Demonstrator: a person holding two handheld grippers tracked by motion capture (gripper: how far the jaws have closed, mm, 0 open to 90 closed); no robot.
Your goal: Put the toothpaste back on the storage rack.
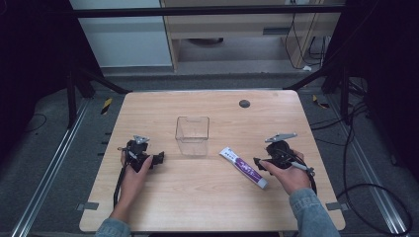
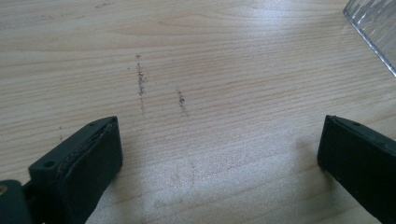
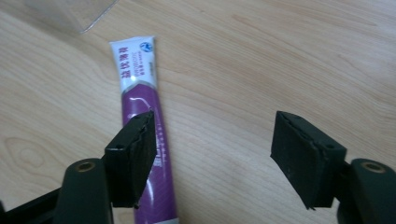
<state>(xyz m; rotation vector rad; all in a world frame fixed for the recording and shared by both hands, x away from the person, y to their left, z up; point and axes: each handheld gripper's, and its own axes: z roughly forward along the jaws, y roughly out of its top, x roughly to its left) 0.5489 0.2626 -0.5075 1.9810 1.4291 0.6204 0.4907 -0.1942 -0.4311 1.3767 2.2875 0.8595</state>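
My right tongs [image 1: 258, 161], jaws apart, hover just over the purple tube [image 1: 244, 168] lying flat on the table [image 1: 207, 202] beside the clear box [image 1: 192, 135]; my left tongs [image 1: 159, 158] rest apart, empty. Nothing grasped yet; box empty.

A light wooden square table [image 1: 207, 197] is sitting in the middle. A clear plastic rectangular container [image 1: 192, 135] is standing upright just past centre, toward twelve o'clock. A purple and white toothpaste tube [image 1: 244, 168] is lying flat at four o'clock of it, well apart. A small dark round disc [image 1: 244, 103] is lying near the far edge, at one o'clock.
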